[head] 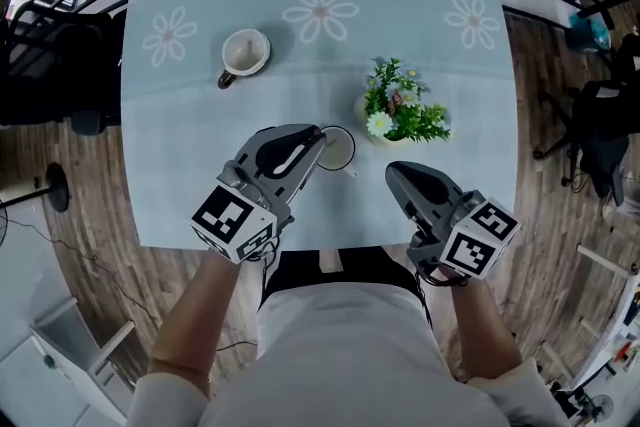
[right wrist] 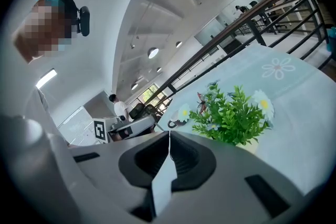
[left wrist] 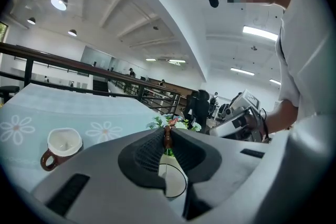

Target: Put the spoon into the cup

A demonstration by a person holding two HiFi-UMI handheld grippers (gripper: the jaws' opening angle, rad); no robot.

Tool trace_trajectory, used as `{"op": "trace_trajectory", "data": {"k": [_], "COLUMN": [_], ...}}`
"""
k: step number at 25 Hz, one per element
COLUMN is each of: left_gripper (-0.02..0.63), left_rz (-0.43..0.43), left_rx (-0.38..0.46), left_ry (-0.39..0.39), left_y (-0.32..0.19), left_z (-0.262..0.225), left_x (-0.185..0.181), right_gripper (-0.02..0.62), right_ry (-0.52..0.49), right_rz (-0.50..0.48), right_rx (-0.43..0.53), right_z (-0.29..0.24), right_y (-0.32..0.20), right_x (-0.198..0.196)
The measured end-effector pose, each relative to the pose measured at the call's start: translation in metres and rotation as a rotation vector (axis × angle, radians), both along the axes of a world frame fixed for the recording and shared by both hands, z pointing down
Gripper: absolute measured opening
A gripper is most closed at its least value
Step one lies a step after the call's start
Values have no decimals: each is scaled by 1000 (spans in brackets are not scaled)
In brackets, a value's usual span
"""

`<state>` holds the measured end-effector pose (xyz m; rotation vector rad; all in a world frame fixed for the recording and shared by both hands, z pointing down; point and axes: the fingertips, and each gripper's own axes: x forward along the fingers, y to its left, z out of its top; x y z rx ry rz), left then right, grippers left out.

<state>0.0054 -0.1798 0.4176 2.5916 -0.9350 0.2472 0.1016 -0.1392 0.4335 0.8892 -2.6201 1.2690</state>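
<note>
Left gripper [head: 318, 137] is clamped on the spoon [head: 335, 149]. In the left gripper view [left wrist: 167, 132] the brown handle end [left wrist: 167, 139] is pinched right at the jaw tips, and a white oval with a dark rim shows through the gap under them. From the head view the round white bowl sits just past the tips, over the near half of the table [head: 200, 165]. Can't tell whether it touches the cloth.

Right gripper [head: 392, 173] is empty. In its own view [right wrist: 169, 136] the 2 jaws meet tip to tip with nothing between them. It hangs over the near table edge, just on the near side of the plant [head: 400, 105], not touching it. The plant fills that view's centre right [right wrist: 231, 115].

The cup [head: 245, 53] is upright with a brown outside, a white inside and nothing in it. Its handle points toward the near-left. It stands left of centre, farther out than both grippers and well apart from the spoon. The left gripper view has it low at the left [left wrist: 62, 145].

In the head view the spoon is between cup and plant, nearer the person than either. The cloth is pale blue with 3 flower prints along the far side. The marker cubes on both grippers face up toward the head camera.
</note>
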Motion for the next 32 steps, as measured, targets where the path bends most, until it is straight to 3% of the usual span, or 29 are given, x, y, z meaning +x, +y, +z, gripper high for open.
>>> {"op": "trace_trajectory", "data": {"k": [12, 32], "left_gripper": [54, 54], "left_rz": [12, 108], "left_rx": [32, 191], "left_ry": [-77, -226], "left_y": [-2, 19], "left_z": [40, 59], "left_x": [8, 28], "right_gripper": [25, 23], "right_ry": [24, 49], "right_rz": [-4, -30], "right_rx": [-40, -81], "right_z": [26, 52], "right_y": [0, 11], "right_x": [3, -4]}}
